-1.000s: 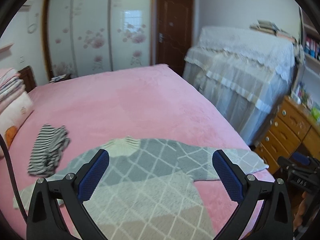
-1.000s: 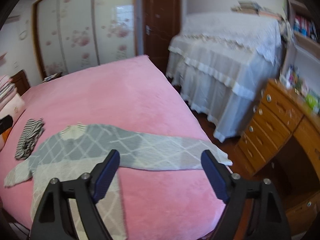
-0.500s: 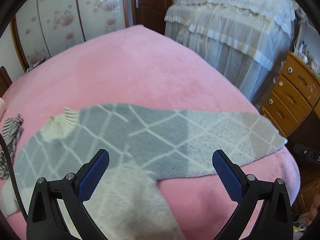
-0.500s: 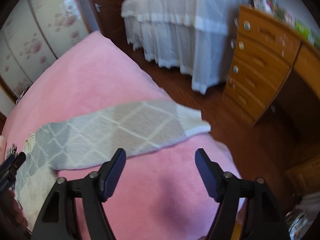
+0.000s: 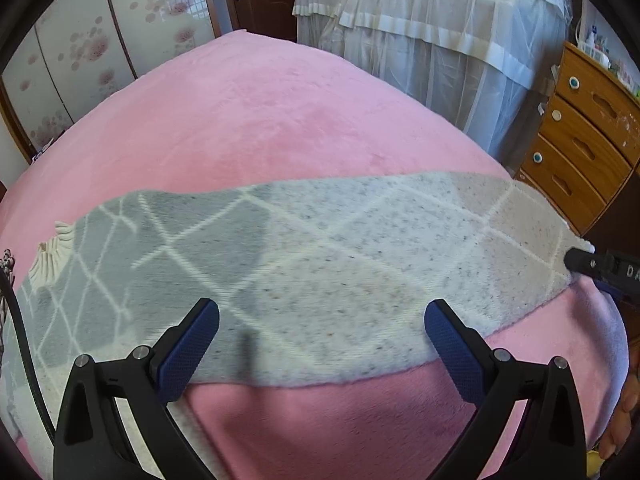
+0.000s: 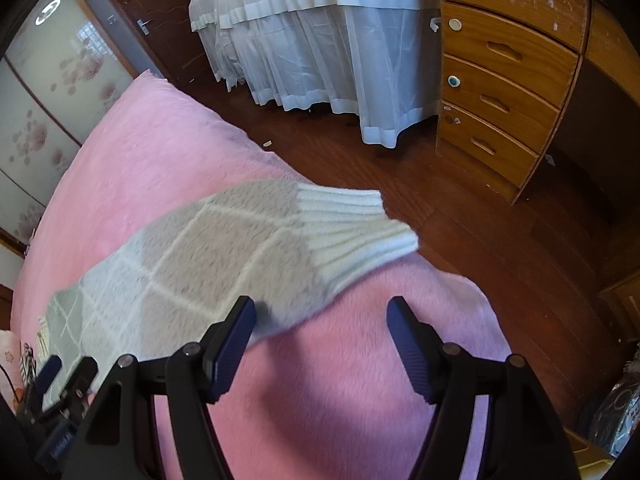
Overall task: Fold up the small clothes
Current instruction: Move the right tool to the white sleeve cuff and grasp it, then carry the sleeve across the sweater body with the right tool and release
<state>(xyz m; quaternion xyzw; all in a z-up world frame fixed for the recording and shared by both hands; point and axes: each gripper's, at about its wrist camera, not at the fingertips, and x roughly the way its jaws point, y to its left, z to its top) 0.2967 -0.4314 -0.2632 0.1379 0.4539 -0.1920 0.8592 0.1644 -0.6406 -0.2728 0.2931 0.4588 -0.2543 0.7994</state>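
A grey and beige diamond-pattern knit sweater lies flat on the pink blanket point(image 5: 260, 112), its long sleeve point(image 5: 320, 272) stretched out to the right. My left gripper point(image 5: 320, 312) hovers open close over the sleeve's lower edge near mid-length, with nothing between its pads. In the right wrist view the sleeve point(image 6: 200, 256) ends in a white ribbed cuff point(image 6: 352, 224) near the bed's corner. My right gripper point(image 6: 320, 308) stands open just below the cuff end, its left finger point(image 6: 232, 344) at the sleeve's edge, gripping nothing. The sweater's body is mostly out of frame.
A wooden chest of drawers point(image 6: 500, 60) stands across the dark wood floor point(image 6: 460, 240) to the right of the bed. White lace-draped furniture point(image 5: 440, 20) is behind. A striped garment point(image 5: 6, 264) shows at the far left edge. The bed's corner drops off just beyond the cuff.
Both grippers have sunk and moved right toward the sweater's outstretched sleeve, which now fills the views. The right gripper's jaws have narrowed a little and it has rolled.
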